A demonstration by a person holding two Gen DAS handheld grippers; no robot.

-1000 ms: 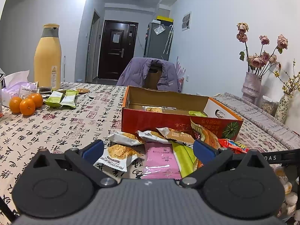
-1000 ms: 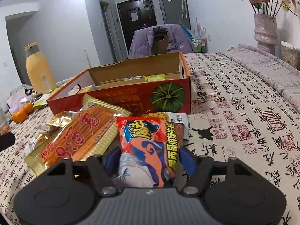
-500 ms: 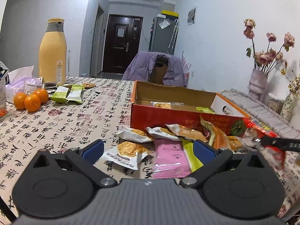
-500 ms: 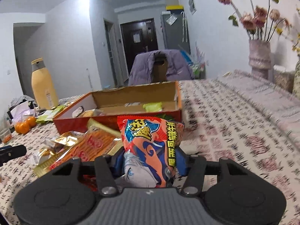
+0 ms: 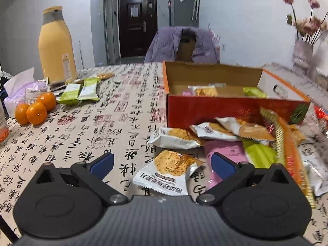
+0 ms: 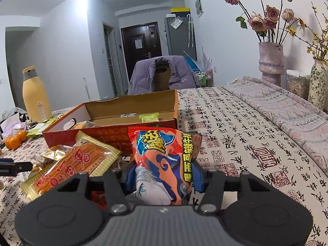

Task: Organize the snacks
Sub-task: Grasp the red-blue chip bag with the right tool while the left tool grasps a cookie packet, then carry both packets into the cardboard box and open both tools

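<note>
My right gripper (image 6: 164, 174) is shut on a red and orange snack bag (image 6: 164, 160), held upright just in front of the open red cardboard box (image 6: 110, 135). A long gold pack of orange sticks (image 6: 75, 164) lies to its left. My left gripper (image 5: 162, 162) is open, low over the table, with a white cracker packet (image 5: 170, 174) lying between its fingers, untouched. Beyond it, more white packets (image 5: 176, 137), a pink one (image 5: 223, 149) and a green one (image 5: 256, 151) are heaped against the box (image 5: 225, 110), which holds a few packets.
A yellow bottle (image 5: 56, 45), three oranges (image 5: 34, 110) and two green packets (image 5: 82, 91) sit at the far left. A chair with a purple jacket (image 5: 182, 43) stands behind the table. Flower vases (image 6: 270, 63) stand at the right.
My left gripper has shifted left and sunk toward the white cracker packet. My right gripper has closed on the red bag and raised it a little.
</note>
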